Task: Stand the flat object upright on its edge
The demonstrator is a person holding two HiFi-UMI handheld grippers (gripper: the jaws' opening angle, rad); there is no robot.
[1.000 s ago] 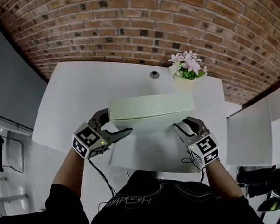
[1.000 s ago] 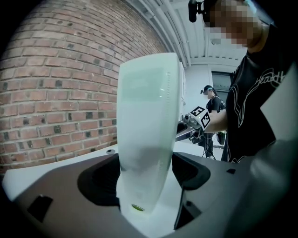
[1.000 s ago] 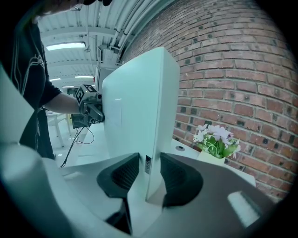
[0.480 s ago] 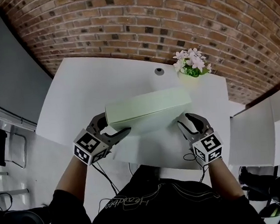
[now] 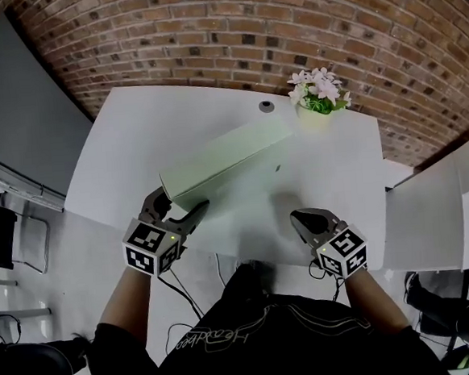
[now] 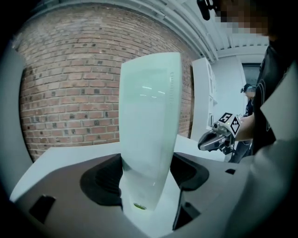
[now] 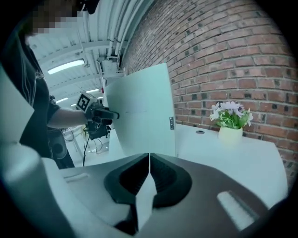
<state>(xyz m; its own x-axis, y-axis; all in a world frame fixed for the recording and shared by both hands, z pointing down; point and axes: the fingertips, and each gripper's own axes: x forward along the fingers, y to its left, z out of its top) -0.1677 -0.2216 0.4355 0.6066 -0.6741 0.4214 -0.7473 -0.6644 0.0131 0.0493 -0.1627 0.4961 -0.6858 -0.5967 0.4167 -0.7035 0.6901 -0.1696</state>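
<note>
Clamping near end of upright box [image 5: 224, 161] with left gripper [image 5: 178, 206], right gripper [image 5: 297, 217] apart from it, jaws just closing together, empty.

Office-like work room, seen from beside the desk. A white table [image 5: 125, 134] with a round cable port [image 5: 267, 106] stands against a bare brick wall [image 5: 206, 31]. A pot of pink and white flowers [image 5: 315, 103] sits at its far edge. A second white desk [image 5: 423, 216] adjoins on the right, and a tall white cabinet [image 6: 201, 97] stands by the wall. Exposed pipes [image 7: 123, 28] and strip lights [image 7: 65, 66] run overhead.
</note>
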